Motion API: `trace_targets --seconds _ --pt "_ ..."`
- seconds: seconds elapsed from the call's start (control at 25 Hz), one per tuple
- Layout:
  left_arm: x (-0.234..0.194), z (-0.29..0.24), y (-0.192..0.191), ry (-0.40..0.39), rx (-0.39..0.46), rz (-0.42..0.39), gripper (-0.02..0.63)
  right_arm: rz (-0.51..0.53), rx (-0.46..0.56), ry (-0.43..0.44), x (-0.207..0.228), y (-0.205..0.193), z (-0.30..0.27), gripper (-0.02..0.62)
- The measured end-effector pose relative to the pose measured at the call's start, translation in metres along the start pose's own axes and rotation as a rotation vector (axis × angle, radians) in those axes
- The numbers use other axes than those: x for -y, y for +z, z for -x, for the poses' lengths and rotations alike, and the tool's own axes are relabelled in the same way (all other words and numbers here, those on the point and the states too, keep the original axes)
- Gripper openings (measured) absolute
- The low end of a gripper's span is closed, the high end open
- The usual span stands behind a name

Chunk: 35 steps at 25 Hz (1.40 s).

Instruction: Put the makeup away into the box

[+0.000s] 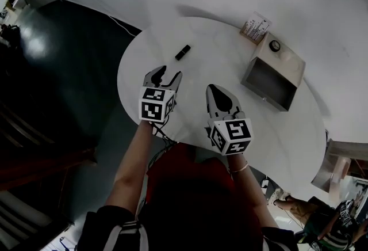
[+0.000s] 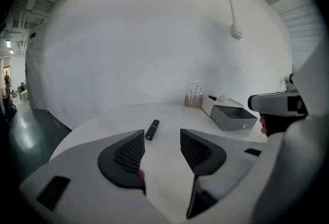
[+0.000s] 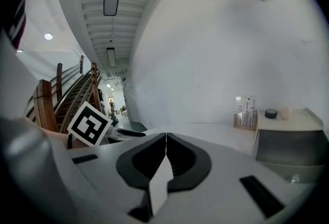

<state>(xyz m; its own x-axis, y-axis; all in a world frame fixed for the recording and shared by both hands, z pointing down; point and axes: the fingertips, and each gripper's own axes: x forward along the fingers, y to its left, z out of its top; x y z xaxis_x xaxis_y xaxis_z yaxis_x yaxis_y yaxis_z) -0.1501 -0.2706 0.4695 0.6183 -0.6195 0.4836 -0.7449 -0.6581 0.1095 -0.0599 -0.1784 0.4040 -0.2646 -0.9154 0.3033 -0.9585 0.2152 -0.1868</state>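
Makeup stick (image 1: 182, 52) on table (image 1: 218, 37), outside open box (image 1: 265, 82); left tool (image 1: 169, 73) released, right tool (image 1: 211, 88) clenched empty.

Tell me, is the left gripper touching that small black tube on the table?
Apart. The head view shows bare table between the left gripper and the black tube; its jaws stand open.

Head view looks steeply down from above onto the round bench (image 1: 213, 54). Both gripper views sit low, near its surface, facing across it; all three share the open box (image 1: 270, 80).
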Motion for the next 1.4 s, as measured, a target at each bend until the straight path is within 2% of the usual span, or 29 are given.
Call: trace_targets --seconds 0.24,0.48,1.16,1.4 --pt "-0.012 -0.028 -0.006 -0.016 -0.048 -0.015 0.195 -0.013 -0.042 -0.015 0.006 -0.009 -0.022 0.015" --pt "-0.017 -0.055 -0.011 -0.01 -0.092 -0.091 0.196 -0.029 -0.071 -0.027 0.016 -0.017 -0.038 0.015" --pt "-0.033 -0.11 -0.017 -0.021 -0.206 -0.129 0.202 -0.07 -0.113 -0.045 0.033 -0.029 -0.066 0.015" --pt "-0.032 -0.121 -0.018 -0.023 -0.255 -0.201 0.202 -0.079 -0.124 -0.051 0.036 -0.033 -0.07 0.015"
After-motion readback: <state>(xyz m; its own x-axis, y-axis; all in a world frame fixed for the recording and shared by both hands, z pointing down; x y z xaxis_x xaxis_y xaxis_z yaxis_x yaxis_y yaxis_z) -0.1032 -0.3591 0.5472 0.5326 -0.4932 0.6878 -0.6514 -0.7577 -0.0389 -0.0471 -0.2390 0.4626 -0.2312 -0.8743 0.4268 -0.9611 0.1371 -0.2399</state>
